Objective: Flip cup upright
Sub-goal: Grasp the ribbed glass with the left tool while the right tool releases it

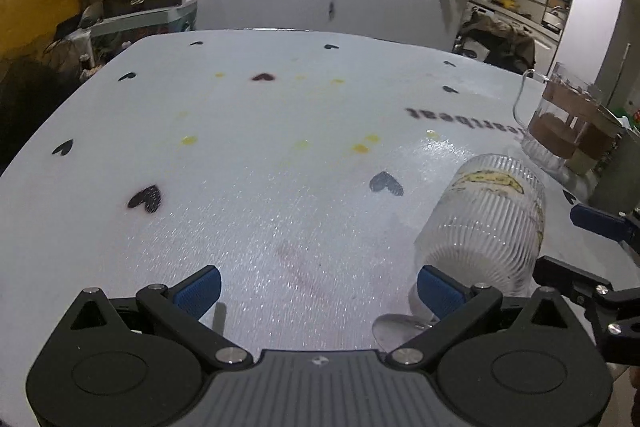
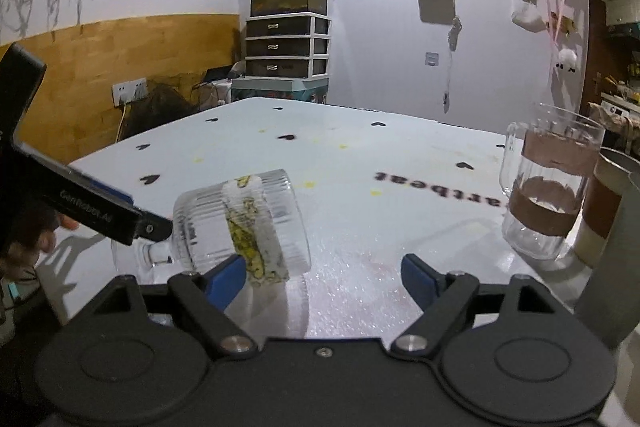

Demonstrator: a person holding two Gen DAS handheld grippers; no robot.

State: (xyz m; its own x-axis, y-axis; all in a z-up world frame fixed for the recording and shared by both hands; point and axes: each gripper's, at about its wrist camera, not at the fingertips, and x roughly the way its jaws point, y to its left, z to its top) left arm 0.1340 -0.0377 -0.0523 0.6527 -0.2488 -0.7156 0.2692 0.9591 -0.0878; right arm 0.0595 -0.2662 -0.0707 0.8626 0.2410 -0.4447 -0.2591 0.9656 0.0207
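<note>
A ribbed clear glass cup point(image 1: 486, 223) with a yellow label lies on its side on the white table point(image 1: 260, 147), its short stem and foot toward me. It also shows in the right wrist view point(image 2: 248, 223), lying on its side. My left gripper point(image 1: 318, 289) is open, with its right finger point(image 1: 438, 291) beside the cup's stem end. My right gripper point(image 2: 324, 277) is open, with its left finger point(image 2: 226, 279) next to the cup's bowl. The cup is in neither gripper.
A second glass cup point(image 2: 548, 187) with a brown band stands upright at the table's right edge, also in the left wrist view point(image 1: 560, 123). A grey cylinder point(image 2: 612, 227) stands beside it. The tablecloth has black hearts and yellow spots. Drawers point(image 2: 288, 43) stand behind.
</note>
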